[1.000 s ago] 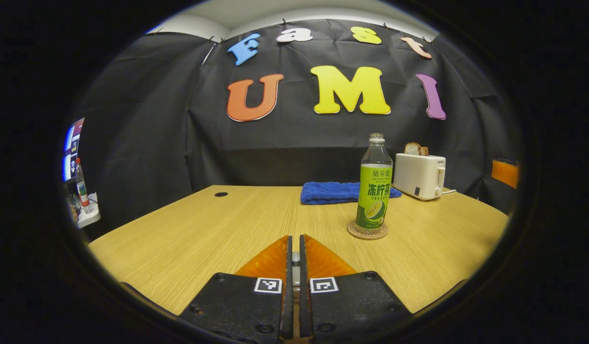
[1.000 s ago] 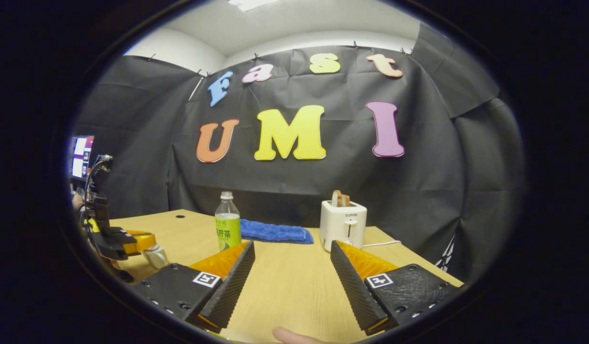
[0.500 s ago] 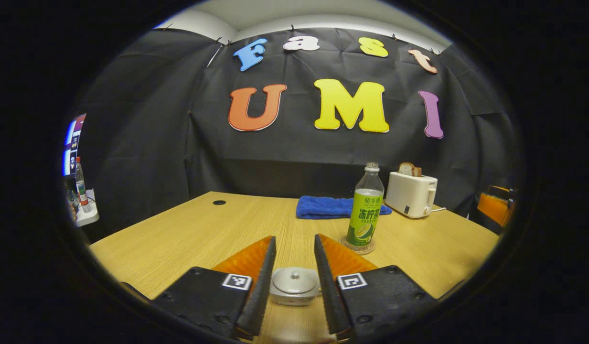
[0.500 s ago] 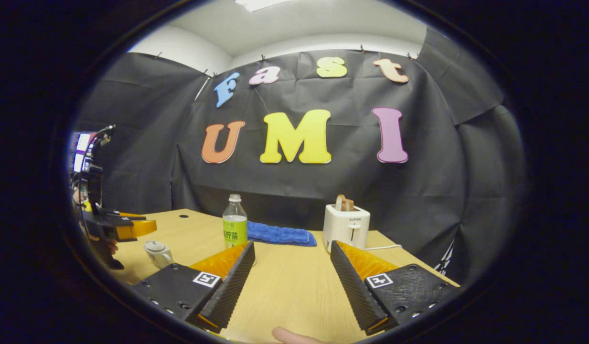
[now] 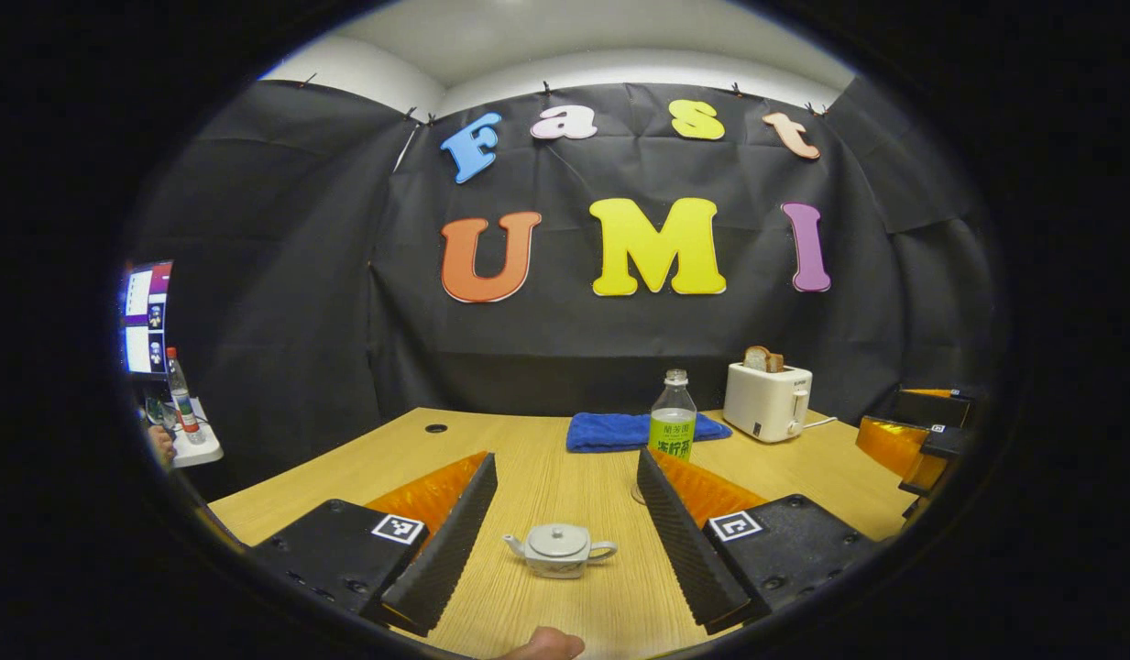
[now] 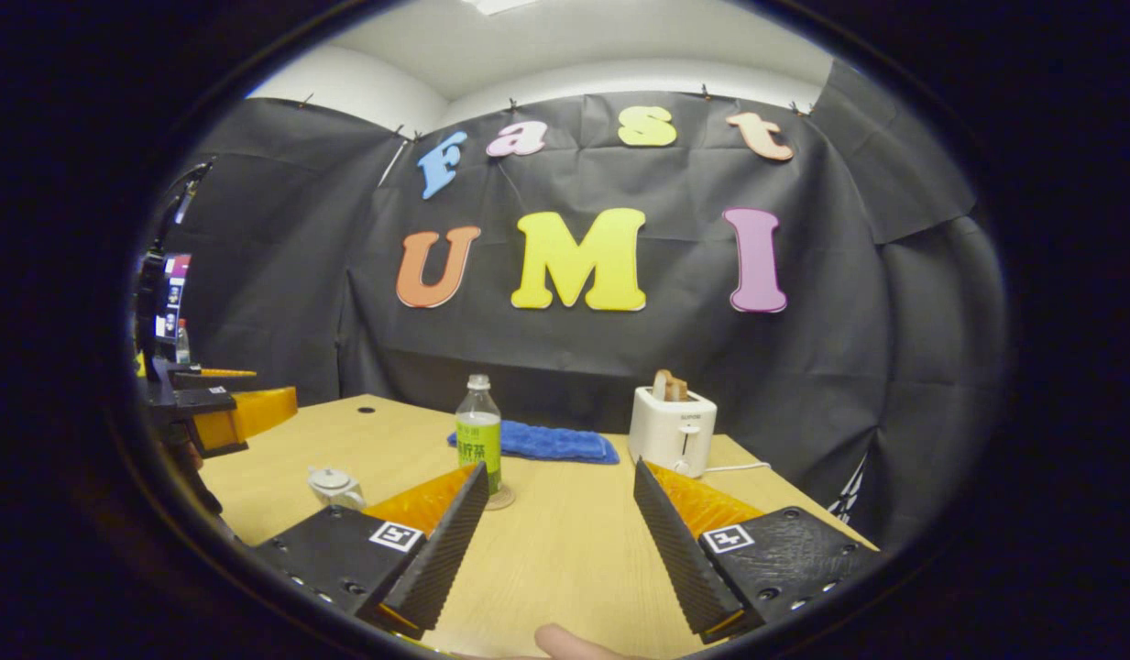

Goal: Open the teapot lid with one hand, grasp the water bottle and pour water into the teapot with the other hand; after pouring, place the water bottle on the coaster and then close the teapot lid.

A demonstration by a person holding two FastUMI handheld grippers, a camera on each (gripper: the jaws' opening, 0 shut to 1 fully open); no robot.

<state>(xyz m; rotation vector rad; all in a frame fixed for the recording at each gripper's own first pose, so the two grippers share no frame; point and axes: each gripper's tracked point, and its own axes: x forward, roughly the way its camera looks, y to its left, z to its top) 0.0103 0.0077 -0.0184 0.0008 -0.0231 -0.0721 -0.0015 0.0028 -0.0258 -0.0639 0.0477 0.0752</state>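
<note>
A small white teapot [image 5: 557, 550] stands on the wooden table [image 5: 546, 458] with its lid [image 5: 557, 537] on. In the left gripper view it sits below and between the fingers of my left gripper [image 5: 565, 458], which is open and clear of it. The water bottle [image 5: 673, 417] with a green label stands upright farther back, its base hidden by my finger. In the right gripper view the bottle [image 6: 478, 431] rests on a round coaster [image 6: 502, 500], with the teapot [image 6: 335, 486] to its left. My right gripper [image 6: 560, 467] is open over bare table. The left gripper [image 6: 253, 394] hangs at the far left.
A white toaster [image 5: 766, 401] holding bread stands at the back right beside a folded blue towel [image 5: 610, 431]. The right gripper [image 5: 894, 422] is at the right edge of the left gripper view. A monitor and a side shelf [image 5: 193, 449] lie beyond the table's left edge.
My left gripper has gone from shut to wide open and pulled back and up, bringing the lidded teapot into view. The right gripper stayed open and hardly shifted.
</note>
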